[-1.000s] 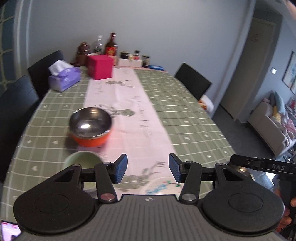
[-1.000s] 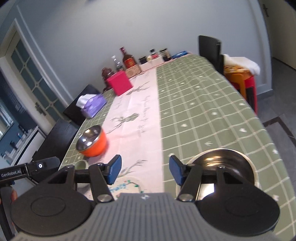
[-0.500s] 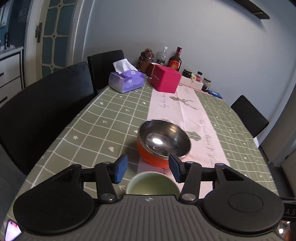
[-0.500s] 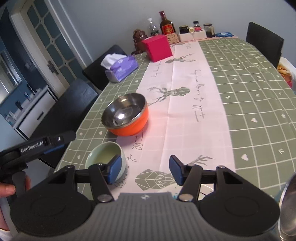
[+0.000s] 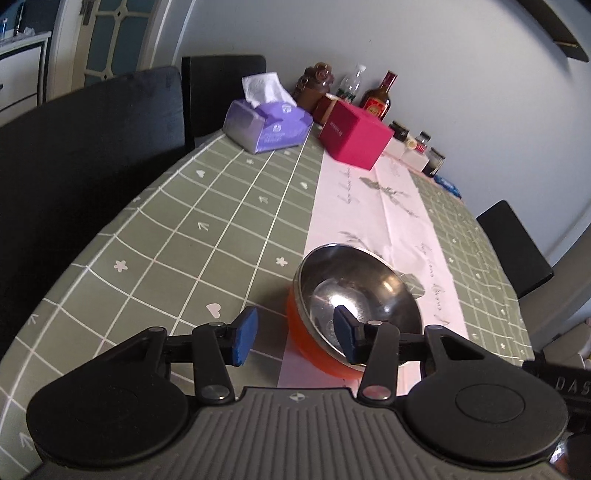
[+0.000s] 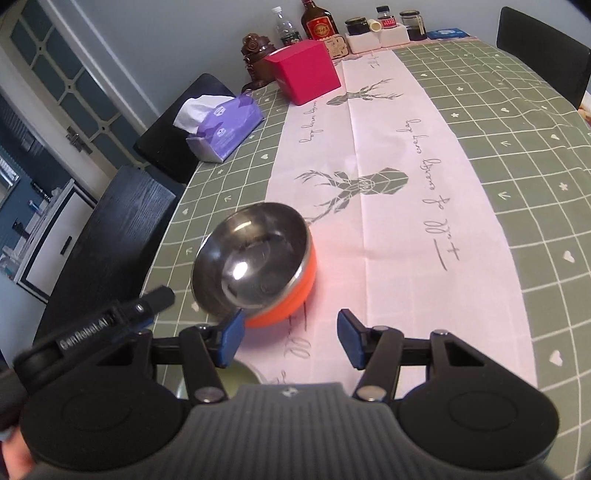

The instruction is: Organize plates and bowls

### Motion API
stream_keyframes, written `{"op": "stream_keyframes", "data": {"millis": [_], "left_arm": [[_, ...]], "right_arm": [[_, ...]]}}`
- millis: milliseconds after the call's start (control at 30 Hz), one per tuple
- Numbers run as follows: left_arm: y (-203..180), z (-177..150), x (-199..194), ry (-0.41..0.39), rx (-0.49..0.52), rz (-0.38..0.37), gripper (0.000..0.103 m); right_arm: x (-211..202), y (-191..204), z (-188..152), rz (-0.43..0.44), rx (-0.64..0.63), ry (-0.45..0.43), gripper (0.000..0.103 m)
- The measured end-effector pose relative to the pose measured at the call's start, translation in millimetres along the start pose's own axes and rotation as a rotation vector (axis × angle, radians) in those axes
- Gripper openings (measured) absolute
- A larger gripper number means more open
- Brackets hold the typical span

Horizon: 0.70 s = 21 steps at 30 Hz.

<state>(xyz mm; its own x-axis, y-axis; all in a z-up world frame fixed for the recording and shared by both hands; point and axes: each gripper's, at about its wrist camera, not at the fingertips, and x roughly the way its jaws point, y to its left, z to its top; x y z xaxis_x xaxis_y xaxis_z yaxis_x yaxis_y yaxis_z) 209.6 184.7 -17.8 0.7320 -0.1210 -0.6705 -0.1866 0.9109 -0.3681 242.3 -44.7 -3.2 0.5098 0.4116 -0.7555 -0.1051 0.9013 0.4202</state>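
Note:
An orange bowl with a shiny steel inside (image 5: 354, 295) (image 6: 258, 254) stands on the pink runner's left edge. My left gripper (image 5: 295, 338) hovers at its near left rim. One finger is over the steel inside, the other is outside on the green cloth. The jaws are closing with the rim between them, and the pads are clear of it. My right gripper (image 6: 290, 341) is open just in front of the same bowl, nothing between its fingers. A small pale green bowl (image 6: 242, 374) peeks out under its left finger.
A purple tissue box (image 5: 266, 125) (image 6: 225, 129) and a pink box (image 5: 354, 136) (image 6: 306, 70) sit further up the table. Bottles and jars (image 6: 321, 26) line the far end. Black chairs (image 5: 92, 147) (image 6: 122, 236) stand along the left edge, another (image 5: 517, 251) on the right.
Both views have swung towards the orange bowl and dropped closer to it. The left jaws have narrowed a little. The green bowl has slipped under the grippers, and the dark dish has left the right view.

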Motion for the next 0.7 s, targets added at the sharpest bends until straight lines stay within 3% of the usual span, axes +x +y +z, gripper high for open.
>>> {"op": "stream_keyframes", "data": {"millis": [200, 267, 367, 500, 633, 700], "left_arm": [[9.9, 4.3, 21.0, 0.035, -0.065, -0.019, 0.050], [9.0, 6.9, 24.9, 0.041, -0.082, -0.035, 0.050], [3.4, 9.6, 31.7, 0.044, -0.073, -0.036, 0.050], [-3.4, 9.3, 40.9, 0.058, -0.050, -0.015, 0.050], [-3.0, 7.2, 48.3, 0.094, -0.047, 0.007, 0.027], [-2.8, 6.1, 46.6, 0.091, -0.040, -0.005, 0.022]], "right_arm": [[31.6, 4.1, 12.5, -0.061, -0.015, 0.029, 0.050], [40.3, 1.1, 16.0, -0.072, -0.008, 0.044, 0.041], [51.1, -4.1, 22.4, -0.061, 0.026, 0.067, 0.033], [58.3, -4.1, 25.7, -0.070, 0.028, 0.082, 0.031], [60.2, -3.9, 25.4, -0.059, 0.034, 0.093, 0.023], [58.8, -2.2, 25.3, -0.052, 0.031, 0.093, 0.017]]}}
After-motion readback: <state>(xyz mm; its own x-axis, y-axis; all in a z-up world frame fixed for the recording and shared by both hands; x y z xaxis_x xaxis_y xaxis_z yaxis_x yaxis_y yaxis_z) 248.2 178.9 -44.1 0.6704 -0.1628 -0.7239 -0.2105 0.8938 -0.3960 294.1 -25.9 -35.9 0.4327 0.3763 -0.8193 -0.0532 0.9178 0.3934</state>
